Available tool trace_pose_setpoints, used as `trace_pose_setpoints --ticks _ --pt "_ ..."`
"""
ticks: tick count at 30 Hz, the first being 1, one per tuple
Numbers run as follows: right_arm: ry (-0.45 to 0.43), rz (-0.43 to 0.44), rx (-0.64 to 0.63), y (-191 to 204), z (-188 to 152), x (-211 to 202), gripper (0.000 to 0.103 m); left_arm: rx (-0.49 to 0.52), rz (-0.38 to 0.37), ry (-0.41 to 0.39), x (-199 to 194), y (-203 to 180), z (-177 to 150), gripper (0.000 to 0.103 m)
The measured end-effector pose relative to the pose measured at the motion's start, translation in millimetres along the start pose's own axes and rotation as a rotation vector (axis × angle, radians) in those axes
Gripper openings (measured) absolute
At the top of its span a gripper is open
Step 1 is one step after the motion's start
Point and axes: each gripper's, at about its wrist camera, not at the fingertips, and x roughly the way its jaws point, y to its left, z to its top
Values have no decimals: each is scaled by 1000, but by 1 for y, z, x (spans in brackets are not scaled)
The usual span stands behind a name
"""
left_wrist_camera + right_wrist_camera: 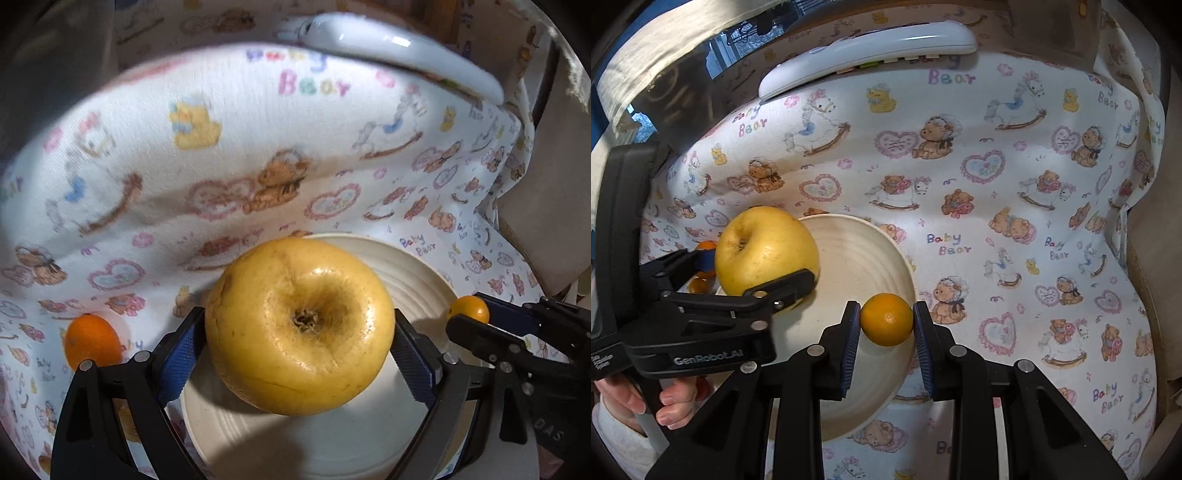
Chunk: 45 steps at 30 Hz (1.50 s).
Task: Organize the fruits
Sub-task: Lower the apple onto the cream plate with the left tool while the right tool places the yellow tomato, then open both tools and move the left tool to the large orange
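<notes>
A large yellow apple (pixel 299 325) is clamped between the blue pads of my left gripper (pixel 295 339), held over a cream ribbed plate (pixel 417 280). In the right wrist view the same apple (pixel 764 251) hangs over the plate's (pixel 864 251) left side. My right gripper (pixel 886 325) is shut on a small orange (pixel 886 319) above the plate's right rim; that orange (pixel 470 309) also shows at the right of the left wrist view. Another small orange (pixel 92 341) lies on the cloth left of the plate.
A white remote control (pixel 868 55) lies at the far edge of the bear-print cloth (pixel 997 184). Two more small oranges (pixel 705 258) sit behind the left gripper. A person's hand (pixel 672 402) grips the left tool's handle. The table's right edge drops off by a beige surface (pixel 554 184).
</notes>
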Motion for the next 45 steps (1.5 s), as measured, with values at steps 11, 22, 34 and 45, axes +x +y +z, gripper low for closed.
trace_pose_setpoints --ticks 11,22,34,45 --pt "5 -11 -4 0 -1 -1 30 -62 5 -109 -48 21 -5 98" --pt "13 -14 5 -2 0 0 49 -42 131 -325 -154 50 -51 98" --pt "-166 45 2 19 1 -66 53 -41 219 -463 -215 78 -143 103" --pt "-309 44 -64 74 -14 -120 66 -91 274 -531 -226 97 -166 103"
